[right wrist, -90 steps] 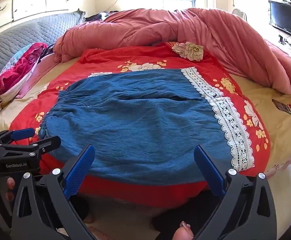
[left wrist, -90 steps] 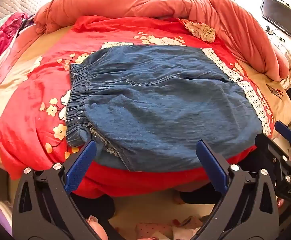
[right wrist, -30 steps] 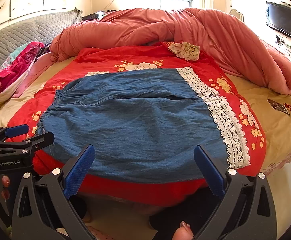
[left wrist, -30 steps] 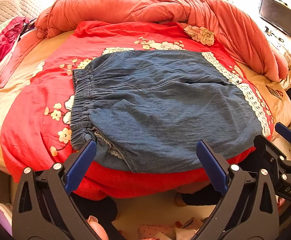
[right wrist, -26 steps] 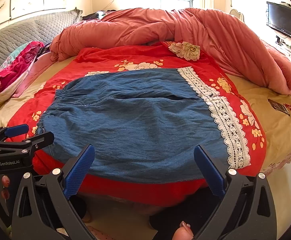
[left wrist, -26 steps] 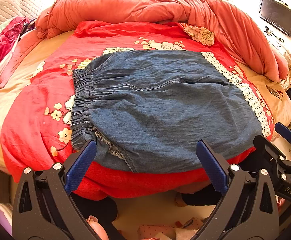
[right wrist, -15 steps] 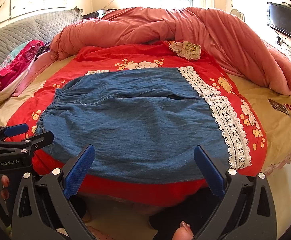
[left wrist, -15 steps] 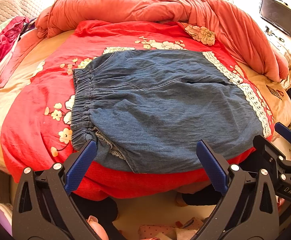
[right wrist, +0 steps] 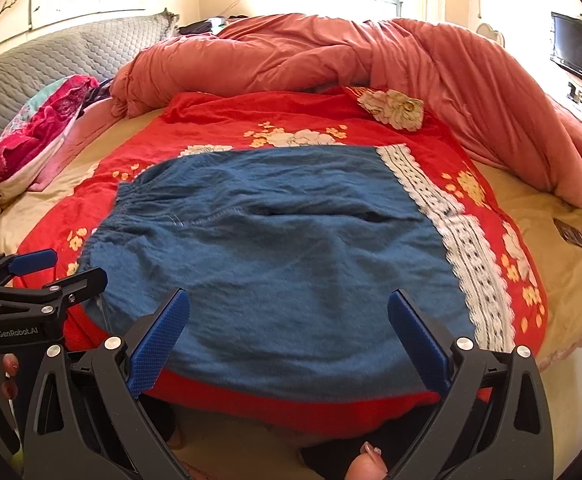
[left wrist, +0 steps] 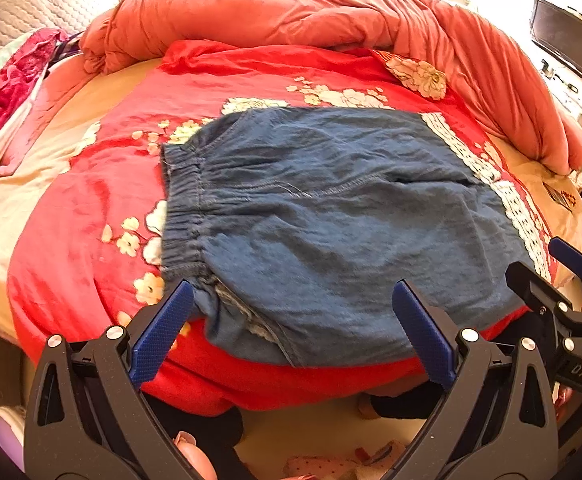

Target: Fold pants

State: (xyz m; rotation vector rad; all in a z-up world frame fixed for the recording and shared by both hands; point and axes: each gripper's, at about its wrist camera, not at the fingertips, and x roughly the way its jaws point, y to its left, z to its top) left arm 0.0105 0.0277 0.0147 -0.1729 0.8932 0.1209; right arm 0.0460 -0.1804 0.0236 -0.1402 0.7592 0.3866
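Observation:
Blue denim pants (left wrist: 331, 216) lie folded flat on a red floral sheet (left wrist: 91, 208), elastic waistband to the left; they also show in the right wrist view (right wrist: 275, 248). My left gripper (left wrist: 291, 300) is open and empty, just before the pants' near edge by the waistband corner. My right gripper (right wrist: 289, 308) is open and empty, before the near edge further right. Each gripper shows at the side of the other's view, the right one (left wrist: 563, 276) and the left one (right wrist: 47, 272).
A salmon quilt (right wrist: 371, 56) is bunched along the back and right of the bed. A pink and red cloth pile (right wrist: 39, 132) lies at the left by a grey padded headboard (right wrist: 51, 60). A white lace strip (right wrist: 459, 240) borders the pants' right side. Floor and the person's feet lie below the bed edge.
Both grippers have edged slightly forward and up toward the bed; the pants have not moved. Both grippers stay open.

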